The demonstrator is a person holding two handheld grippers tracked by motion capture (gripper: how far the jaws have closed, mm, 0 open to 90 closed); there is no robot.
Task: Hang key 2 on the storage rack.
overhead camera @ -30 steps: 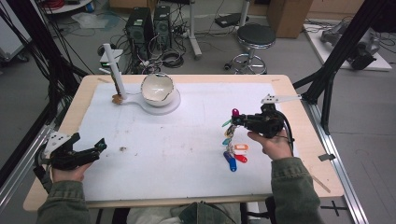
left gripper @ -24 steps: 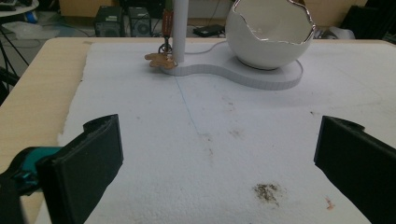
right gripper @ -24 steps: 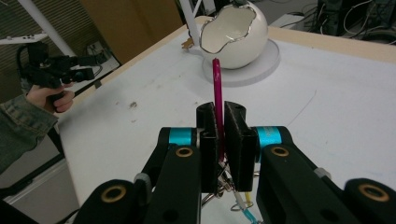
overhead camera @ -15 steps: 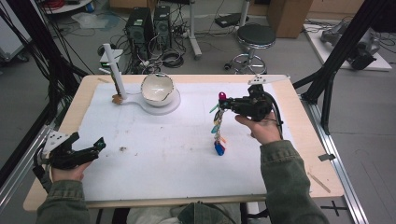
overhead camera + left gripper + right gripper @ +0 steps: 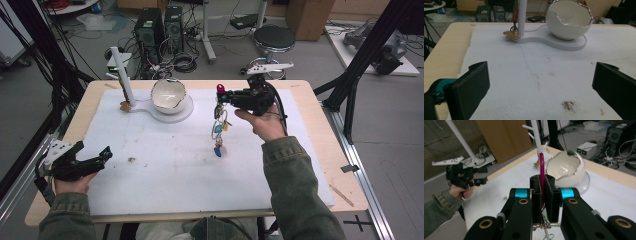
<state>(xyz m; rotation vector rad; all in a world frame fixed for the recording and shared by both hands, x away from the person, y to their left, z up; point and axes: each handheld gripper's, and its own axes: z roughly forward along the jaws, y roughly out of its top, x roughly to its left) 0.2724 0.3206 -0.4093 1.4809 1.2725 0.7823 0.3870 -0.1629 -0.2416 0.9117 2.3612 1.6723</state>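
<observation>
The right tool (image 5: 220,93) is clamped on the pink carabiner (image 5: 541,170) of a key bunch (image 5: 219,131), which hangs above the tabletop (image 5: 320,150) near the white bowl (image 5: 168,95). The left tool (image 5: 102,155) stands apart, holding nothing.

No readable text, labels, brands or numbers on anything in view.

Grey floor (image 5: 320,60), black stool (image 5: 271,37)
</observation>
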